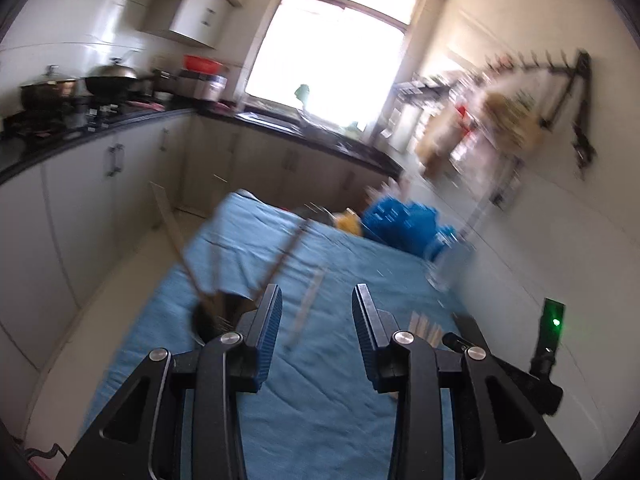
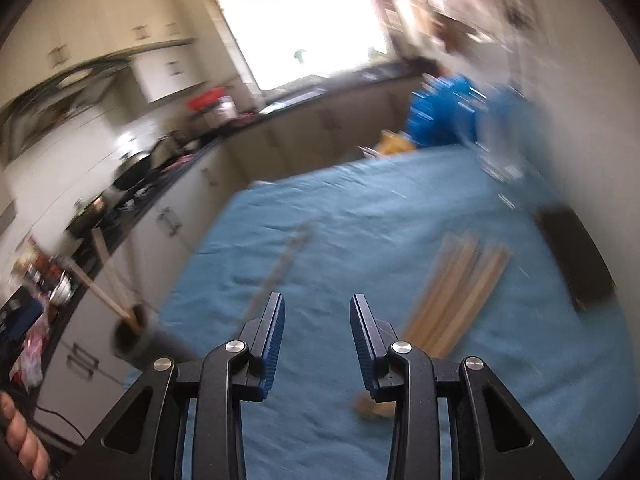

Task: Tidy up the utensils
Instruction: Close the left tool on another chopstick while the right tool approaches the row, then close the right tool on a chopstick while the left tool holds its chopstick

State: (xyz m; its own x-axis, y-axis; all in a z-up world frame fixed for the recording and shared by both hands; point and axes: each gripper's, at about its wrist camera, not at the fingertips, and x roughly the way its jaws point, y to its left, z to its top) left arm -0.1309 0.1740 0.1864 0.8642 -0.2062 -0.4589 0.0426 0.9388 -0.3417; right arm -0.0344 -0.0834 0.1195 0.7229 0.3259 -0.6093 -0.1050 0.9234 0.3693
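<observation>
A table under a blue cloth (image 1: 320, 360) holds the utensils. A dark round holder (image 1: 218, 314) stands at its left edge with several long sticks (image 1: 280, 256) leaning out of it; it also shows in the right wrist view (image 2: 132, 338). A bundle of wooden sticks (image 2: 460, 292) lies flat on the cloth right of my right gripper (image 2: 318, 336); its ends show in the left wrist view (image 1: 426, 326). A thin pale utensil (image 1: 308, 304) lies between the fingers of my left gripper (image 1: 316, 328); it also shows in the right wrist view (image 2: 280, 268). Both grippers are open, empty, above the cloth.
A blue bag (image 1: 400, 224) and a yellow item (image 1: 348, 222) sit at the table's far end. A clear container (image 1: 444, 264) stands near the right wall. Kitchen cabinets and a dark counter with pots (image 1: 80, 92) run along the left. A dark object (image 2: 576, 264) lies at the cloth's right edge.
</observation>
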